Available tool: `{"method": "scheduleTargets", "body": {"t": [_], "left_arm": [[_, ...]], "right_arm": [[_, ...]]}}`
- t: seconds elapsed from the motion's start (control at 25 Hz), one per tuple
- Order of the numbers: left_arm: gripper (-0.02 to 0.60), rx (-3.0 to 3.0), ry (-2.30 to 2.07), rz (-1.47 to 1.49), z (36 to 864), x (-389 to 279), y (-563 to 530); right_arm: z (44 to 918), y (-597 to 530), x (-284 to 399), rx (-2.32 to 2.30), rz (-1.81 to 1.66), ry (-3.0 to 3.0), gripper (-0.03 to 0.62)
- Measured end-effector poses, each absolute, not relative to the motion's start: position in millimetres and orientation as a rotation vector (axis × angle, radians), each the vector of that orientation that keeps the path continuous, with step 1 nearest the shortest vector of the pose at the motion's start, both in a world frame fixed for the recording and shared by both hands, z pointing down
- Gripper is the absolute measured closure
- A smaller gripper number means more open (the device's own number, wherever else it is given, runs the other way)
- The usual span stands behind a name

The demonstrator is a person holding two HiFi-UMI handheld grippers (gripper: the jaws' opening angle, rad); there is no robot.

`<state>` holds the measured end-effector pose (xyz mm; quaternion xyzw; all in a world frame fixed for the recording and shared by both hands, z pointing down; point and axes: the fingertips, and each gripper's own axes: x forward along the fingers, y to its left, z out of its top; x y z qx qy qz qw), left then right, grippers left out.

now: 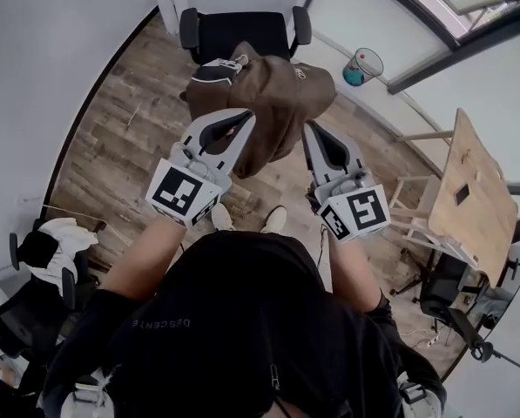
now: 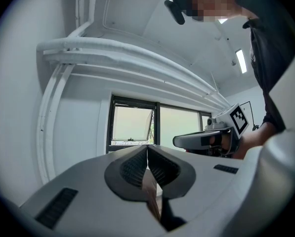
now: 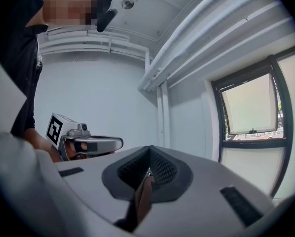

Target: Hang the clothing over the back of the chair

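With the left gripper (image 1: 239, 122) and right gripper (image 1: 309, 134) each pinched tight on the brown fabric jacket (image 1: 277, 103) hanging between them, it is best carried level to the black office chair (image 1: 242, 35) at twelve o'clock and centred over the backrest.

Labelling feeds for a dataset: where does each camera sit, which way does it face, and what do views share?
Head view: on the head, facing steeply down at garment, chair, floor; shows left tongs, right tongs, forearms, torso.
Left gripper view: on left tongs, facing a window; shows right tongs, arm.
Right gripper view: on right tongs, facing wall and window; shows left tongs.
Shared: garment pinched in both tongs.
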<state>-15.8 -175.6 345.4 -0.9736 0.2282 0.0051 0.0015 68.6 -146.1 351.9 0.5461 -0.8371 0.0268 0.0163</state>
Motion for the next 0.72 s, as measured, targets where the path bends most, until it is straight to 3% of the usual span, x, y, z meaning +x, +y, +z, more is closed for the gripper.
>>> {"method": "scheduleTargets", "body": {"t": [0.72], "left_arm": [[0.563,-2.977,0.944,-0.01,348,-11,-155]], "right_arm": [[349,-129,92,1.545,0.062,-2.677,0.588]]}}
